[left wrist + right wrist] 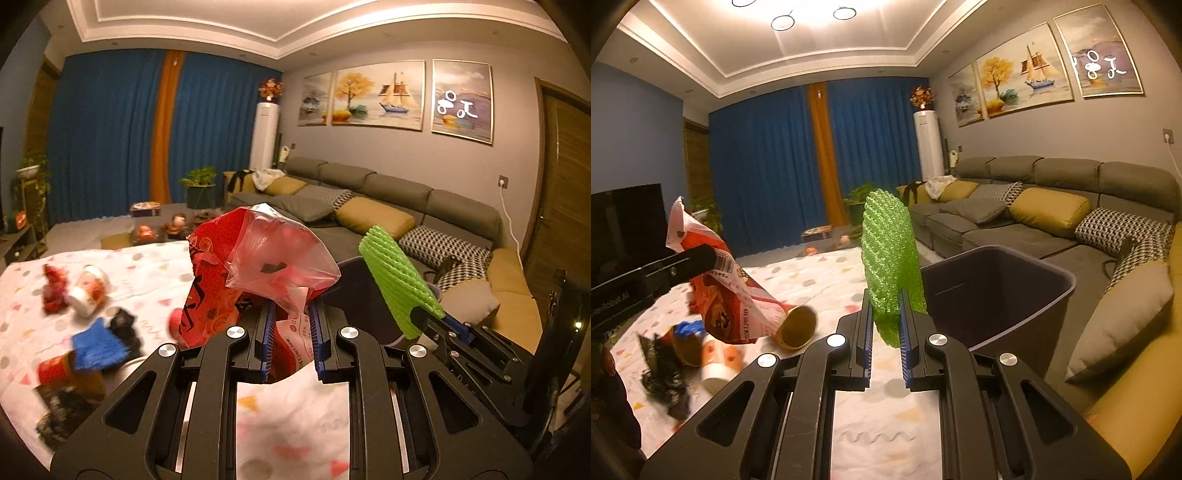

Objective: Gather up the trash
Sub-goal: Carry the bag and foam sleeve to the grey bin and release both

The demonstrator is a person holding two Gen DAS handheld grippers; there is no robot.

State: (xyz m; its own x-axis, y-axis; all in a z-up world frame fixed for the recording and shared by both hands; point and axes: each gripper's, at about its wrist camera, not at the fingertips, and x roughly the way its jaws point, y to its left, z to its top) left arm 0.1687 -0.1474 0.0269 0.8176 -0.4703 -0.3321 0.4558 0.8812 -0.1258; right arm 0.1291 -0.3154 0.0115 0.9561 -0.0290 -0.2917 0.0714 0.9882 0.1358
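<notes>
Two pieces ride aloft near the dark bin (997, 295): left claw (290, 338) clenched on a red wrapper (258, 258), right claw (886, 325) on green foam netting (890, 258), which, being light, might drift past the rim if released early.

"Robot AI" partly readable on left gripper (657, 280) at left of right wrist view, barcode and blurred digits on red wrapper (738, 295), unreadable

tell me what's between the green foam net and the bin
Nothing. In the right wrist view the green foam net, pinched in the right hand-held gripper, stands just left of the bin with no object between.
</notes>
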